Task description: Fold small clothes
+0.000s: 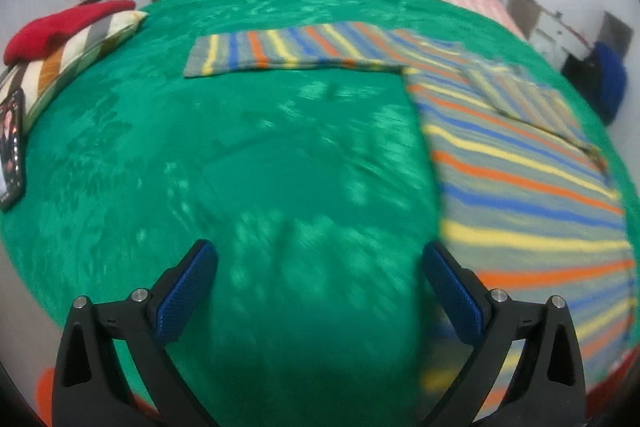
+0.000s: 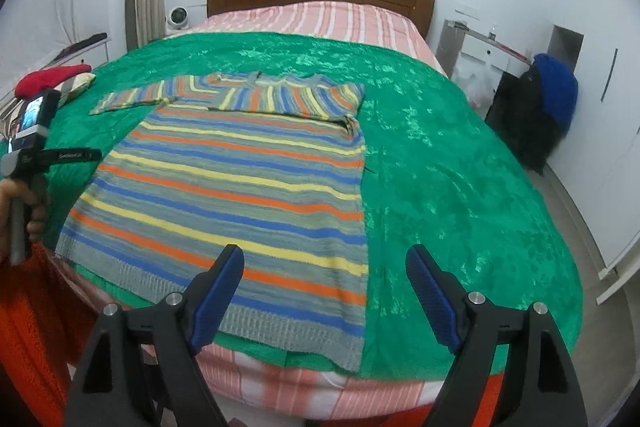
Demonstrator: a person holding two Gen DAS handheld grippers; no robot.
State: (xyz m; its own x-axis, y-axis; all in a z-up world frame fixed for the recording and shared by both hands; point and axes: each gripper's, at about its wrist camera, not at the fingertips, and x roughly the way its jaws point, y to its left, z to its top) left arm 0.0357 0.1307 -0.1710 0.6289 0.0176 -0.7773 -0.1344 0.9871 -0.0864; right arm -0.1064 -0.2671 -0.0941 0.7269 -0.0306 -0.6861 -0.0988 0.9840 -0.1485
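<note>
1. On a bed [image 2: 400,23] under a green blanket [image 2: 460,187], a striped sweater [image 2: 240,179] lies flat, one sleeve folded across its chest, the other stretched out sideways.
2. The right hand-held gripper [image 2: 324,291] hovers over the sweater's hem, jaws spread, nothing between them.
3. The left hand-held gripper [image 1: 320,287] hangs over bare blanket beside the sweater, jaws spread and empty.
4. A red cloth [image 1: 60,27] rests on a pillow [image 1: 80,55] at the bed's edge.
</note>
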